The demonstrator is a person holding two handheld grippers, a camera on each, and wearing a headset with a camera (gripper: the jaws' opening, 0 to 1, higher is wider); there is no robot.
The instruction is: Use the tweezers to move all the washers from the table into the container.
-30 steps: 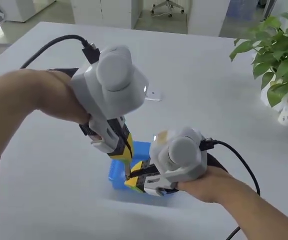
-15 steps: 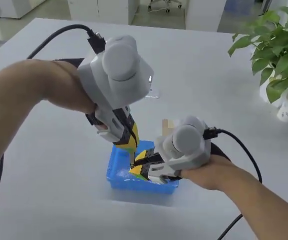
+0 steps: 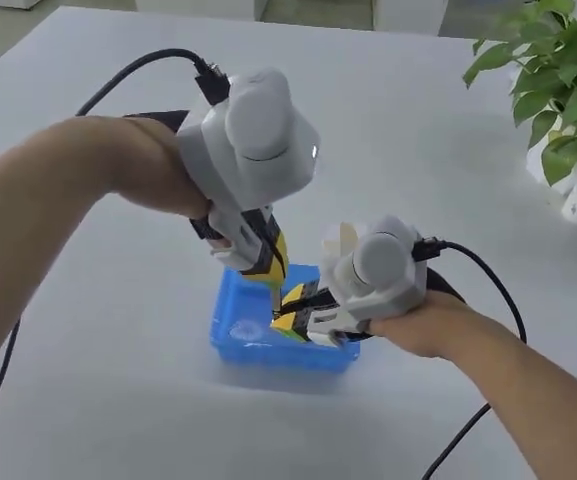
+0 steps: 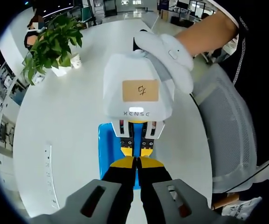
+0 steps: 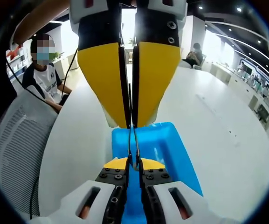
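Only readable stuff I can spot is in the left gripper view, on the white plastic housing [image 4: 139, 70] of the right gripper [image 4: 137, 150]: the brand "XENSE" is printed in small grey capitals low on its front face. Right above that there's a tan rectangular paper sticker [image 4: 140, 90] with one handwritten character in dark ink, looks like the Chinese 右 to me, though the scrawl is rough enough that I wouldn't swear to it. In the head view that sticker shows at an angle and is too small to read.
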